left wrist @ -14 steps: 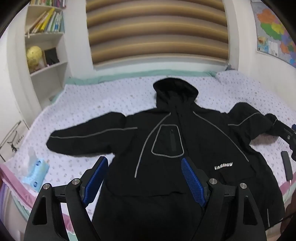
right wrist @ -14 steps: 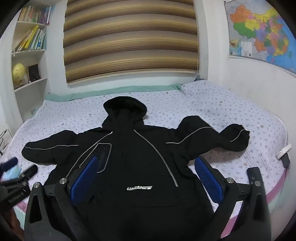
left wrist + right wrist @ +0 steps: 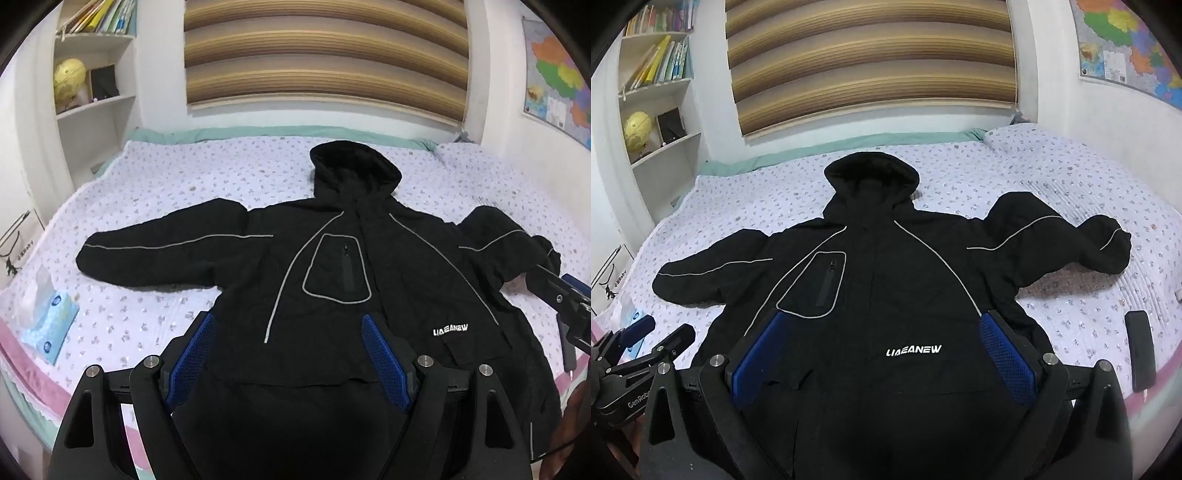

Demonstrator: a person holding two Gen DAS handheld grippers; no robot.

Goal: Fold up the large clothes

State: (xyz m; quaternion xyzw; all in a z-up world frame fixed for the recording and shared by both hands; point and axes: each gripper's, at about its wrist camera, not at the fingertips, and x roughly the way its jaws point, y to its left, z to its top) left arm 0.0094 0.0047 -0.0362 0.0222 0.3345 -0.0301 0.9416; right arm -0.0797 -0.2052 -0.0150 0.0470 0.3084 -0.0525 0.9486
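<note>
At the bottom of the left wrist view the left gripper (image 3: 286,354) has its blue-padded fingers (image 3: 386,363) spread wide with nothing between them, poised over the lower front of the black hooded jacket (image 3: 332,280). At the bottom of the right wrist view the right gripper (image 3: 882,354) is likewise spread apart and empty, framing the white lettering on the jacket's chest.

The jacket lies face up across the middle of both frames on the bed (image 3: 192,192), which has a dotted lilac cover. Its hem is nearest the cameras; whether the hem hangs over the bed's edge cannot be told behind the grippers. Both sleeves stretch out sideways, the one at frame right bunched near its cuff, and the hood points toward the far wall.

At lower left of the left view a blue tissue pack (image 3: 50,328) sits on the bed near the sleeve end. At lower right of the right view a dark phone (image 3: 1140,349) lies on the cover.

Farther back are a striped window blind (image 3: 871,66), a bookshelf (image 3: 661,92) at upper left and a wall map (image 3: 1126,40) at upper right.
</note>
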